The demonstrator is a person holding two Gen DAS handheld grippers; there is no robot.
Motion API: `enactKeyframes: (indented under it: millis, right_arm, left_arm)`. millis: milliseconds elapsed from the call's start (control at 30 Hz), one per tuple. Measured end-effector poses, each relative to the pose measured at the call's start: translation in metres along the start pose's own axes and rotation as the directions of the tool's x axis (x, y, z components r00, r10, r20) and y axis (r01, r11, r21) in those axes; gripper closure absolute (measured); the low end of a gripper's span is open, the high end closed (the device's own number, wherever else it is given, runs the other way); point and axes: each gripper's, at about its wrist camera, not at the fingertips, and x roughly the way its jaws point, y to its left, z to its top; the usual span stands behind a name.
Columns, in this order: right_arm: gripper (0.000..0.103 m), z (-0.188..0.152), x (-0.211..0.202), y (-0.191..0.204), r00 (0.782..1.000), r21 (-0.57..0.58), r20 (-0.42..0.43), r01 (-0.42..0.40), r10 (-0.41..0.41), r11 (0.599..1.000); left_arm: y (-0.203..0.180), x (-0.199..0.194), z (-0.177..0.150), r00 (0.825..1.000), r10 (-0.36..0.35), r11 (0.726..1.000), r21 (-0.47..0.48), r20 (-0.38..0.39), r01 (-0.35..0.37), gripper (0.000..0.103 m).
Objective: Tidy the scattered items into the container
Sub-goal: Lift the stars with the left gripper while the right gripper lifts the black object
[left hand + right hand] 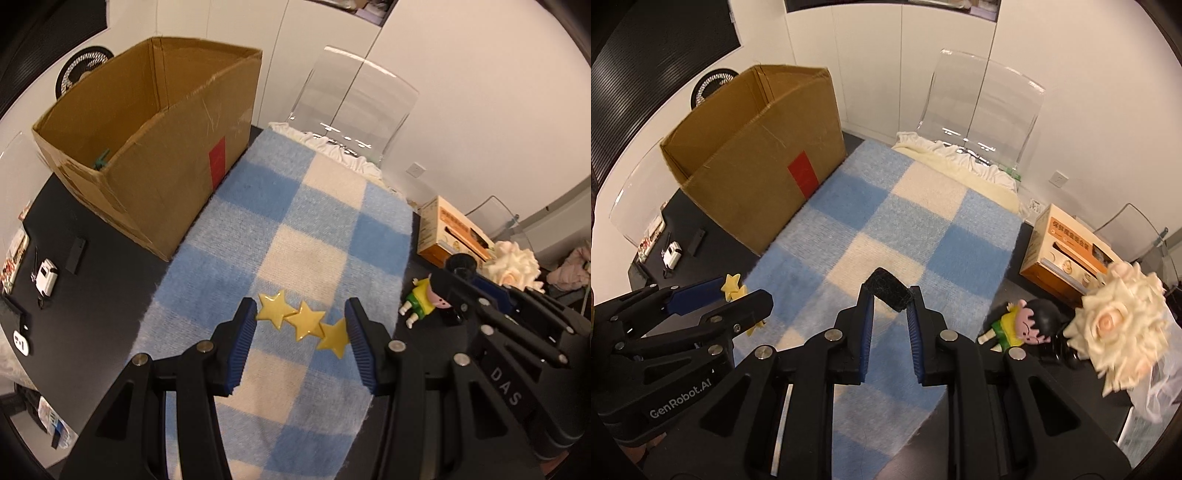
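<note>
Mid-task: left gripper [301,325] pinching star strip [304,321], right gripper [890,306] pinching black pad [891,293]; box [147,147] holding something green; doll [1021,326] left.

White panelled wall [886,74] behind. Clear acrylic chair [990,107] at the black table's [92,295] far edge. Wall socket [1058,180] at right.

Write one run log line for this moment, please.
left gripper: shut on star strip | right gripper: shut on black piece | cardboard box: open | doll: on table
</note>
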Motion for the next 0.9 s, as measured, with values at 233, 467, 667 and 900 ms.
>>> enactKeyframes:
  millis: [233, 467, 667, 900]
  right_arm:
    - [0.084, -0.008, -0.035, 0.02, 0.998, 0.067, 0.039, 0.041, -0.043, 0.997]
    - [0.084, -0.019, -0.061, 0.045, 0.995, 0.128, 0.058, 0.071, -0.079, 0.989]
    - [0.084, -0.029, -0.078, 0.064, 0.992, 0.192, 0.068, 0.092, -0.107, 0.977]
    - [0.084, -0.042, -0.09, 0.08, 0.989, 0.256, 0.061, 0.112, -0.132, 0.96]
  left_arm:
    - [0.012, -0.028, -0.007, 0.999, -0.032, 0.996, 0.083, 0.006, 0.031, 0.055]
    - [0.026, -0.052, -0.012, 0.998, -0.066, 0.987, 0.15, 0.006, 0.065, 0.055]
    - [0.035, -0.067, -0.015, 0.995, -0.095, 0.972, 0.217, -0.01, 0.094, 0.055]
    - [0.046, -0.073, -0.018, 0.994, -0.106, 0.952, 0.286, -0.031, 0.11, 0.055]
